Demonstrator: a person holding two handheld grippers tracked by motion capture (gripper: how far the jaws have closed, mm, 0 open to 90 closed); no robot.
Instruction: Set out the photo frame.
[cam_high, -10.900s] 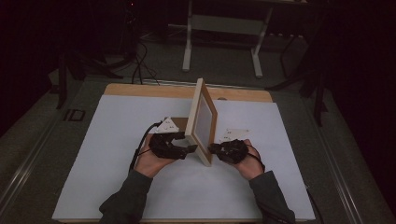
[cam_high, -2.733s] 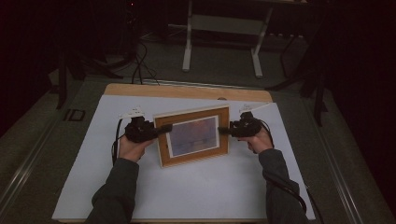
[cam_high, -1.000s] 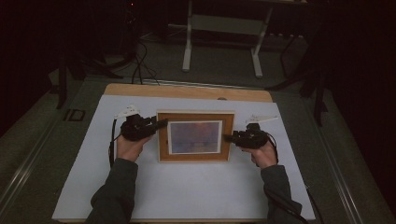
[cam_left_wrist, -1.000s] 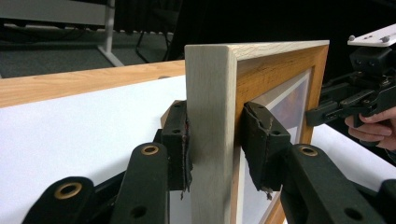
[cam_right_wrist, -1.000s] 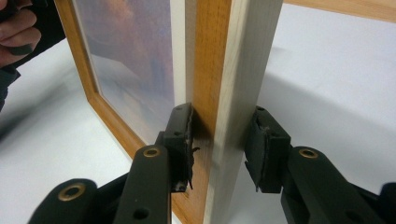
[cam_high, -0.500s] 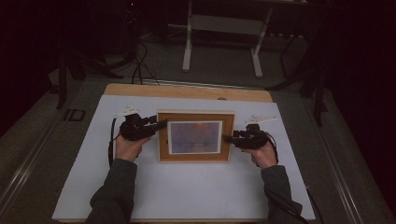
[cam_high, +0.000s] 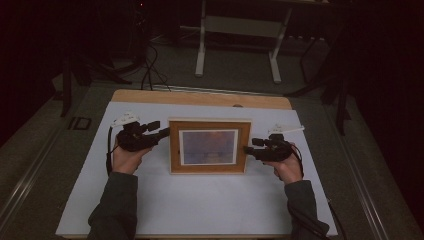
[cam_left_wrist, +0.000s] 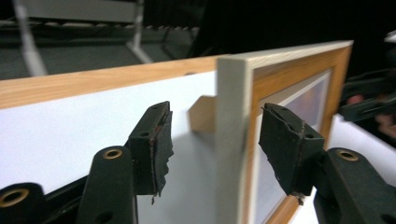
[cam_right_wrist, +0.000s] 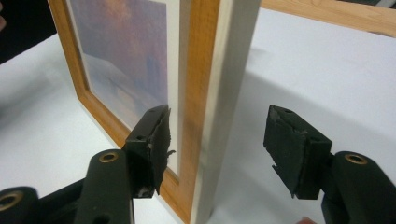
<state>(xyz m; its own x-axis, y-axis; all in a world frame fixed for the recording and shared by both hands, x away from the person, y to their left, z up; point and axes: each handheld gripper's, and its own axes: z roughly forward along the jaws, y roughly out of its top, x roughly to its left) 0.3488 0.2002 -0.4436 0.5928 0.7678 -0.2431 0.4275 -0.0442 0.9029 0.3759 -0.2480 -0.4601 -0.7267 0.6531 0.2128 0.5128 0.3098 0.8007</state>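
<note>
A wooden picture frame (cam_high: 209, 146) with a white mat and a bluish print stands upright on the white table cover, propped on its back stand (cam_left_wrist: 201, 114). My left gripper (cam_high: 165, 134) is at its left edge and my right gripper (cam_high: 247, 150) at its right edge. In the left gripper view the frame's pale side edge (cam_left_wrist: 231, 116) sits between the left gripper's (cam_left_wrist: 217, 116) spread jaws with gaps on both sides. In the right gripper view the frame (cam_right_wrist: 205, 70) stands between the right gripper's (cam_right_wrist: 219, 114) jaws; one pad is close to the front and the other well clear. Both pairs of jaws have just been opening.
The white cover (cam_high: 200, 200) lies on a wooden table whose bare strip (cam_high: 200, 98) shows at the far side. Beyond it are the legs of a metal stand (cam_high: 202, 40) and cables (cam_high: 150, 65) on a dark floor. The other hand's gripper (cam_left_wrist: 369, 93) shows past the frame.
Both grippers' jaws have spread apart off the frame's side edges. The frame stays standing in the same place. The left hand has drawn slightly away.
</note>
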